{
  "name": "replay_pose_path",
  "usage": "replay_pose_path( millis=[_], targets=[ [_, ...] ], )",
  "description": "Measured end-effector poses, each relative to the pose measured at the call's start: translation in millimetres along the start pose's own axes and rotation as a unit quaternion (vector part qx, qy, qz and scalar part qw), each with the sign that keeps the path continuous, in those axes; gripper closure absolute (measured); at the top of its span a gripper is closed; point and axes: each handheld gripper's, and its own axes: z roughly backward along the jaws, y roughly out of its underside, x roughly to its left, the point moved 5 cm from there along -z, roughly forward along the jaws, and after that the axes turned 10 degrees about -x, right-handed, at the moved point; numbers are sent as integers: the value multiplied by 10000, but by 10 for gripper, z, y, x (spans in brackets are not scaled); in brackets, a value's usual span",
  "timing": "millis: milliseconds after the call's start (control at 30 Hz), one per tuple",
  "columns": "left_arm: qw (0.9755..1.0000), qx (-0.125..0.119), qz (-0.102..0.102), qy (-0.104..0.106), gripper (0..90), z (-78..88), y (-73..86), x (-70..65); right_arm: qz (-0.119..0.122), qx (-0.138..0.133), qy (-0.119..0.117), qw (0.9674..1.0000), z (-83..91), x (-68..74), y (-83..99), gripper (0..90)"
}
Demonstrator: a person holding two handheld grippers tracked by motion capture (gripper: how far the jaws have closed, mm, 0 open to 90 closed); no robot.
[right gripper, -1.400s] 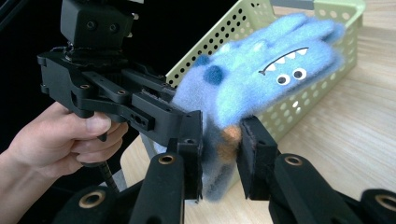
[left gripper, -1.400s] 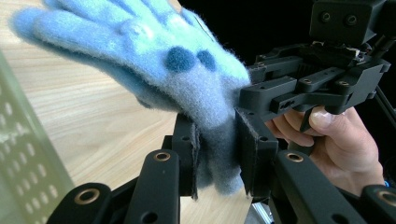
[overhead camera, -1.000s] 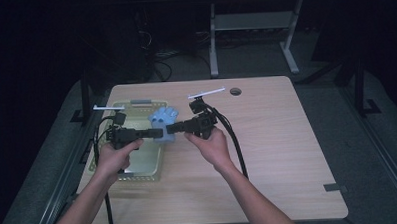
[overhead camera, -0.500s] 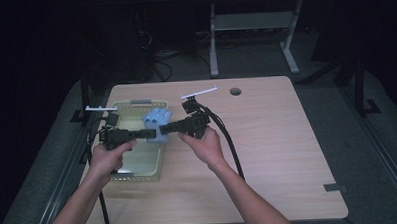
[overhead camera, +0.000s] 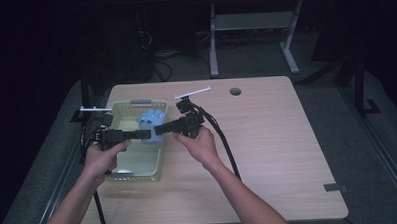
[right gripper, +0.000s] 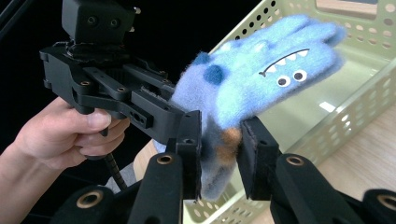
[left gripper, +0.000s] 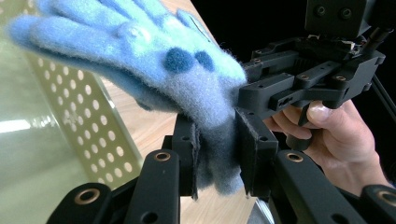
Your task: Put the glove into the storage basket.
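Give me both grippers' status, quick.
Left gripper: closed on the blue glove's cuff.
Right gripper: closed on the same glove's cuff.

Glove (right gripper: 261, 79): fluffy light blue with darker blue dots, an orange-brown patch near the cuff, and a monster face of white eyes and jagged white teeth. Basket (overhead camera: 133, 167): pale yellow-green plastic with perforated walls. Both grippers: black. Table (overhead camera: 288, 154): light wood grain.
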Motion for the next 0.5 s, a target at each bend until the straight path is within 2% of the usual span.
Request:
replay_pose_path(
  millis=[233, 500],
  targets=[
    [10000, -22, 28, -16, 706, 128, -25, 69, 112, 62, -70, 9999, -126, 41, -42, 720],
    [9999, -32, 95, -87, 707, 239, -45, 144, 53, 82, -178, 9998, -272, 63, -53, 720]
  ],
)
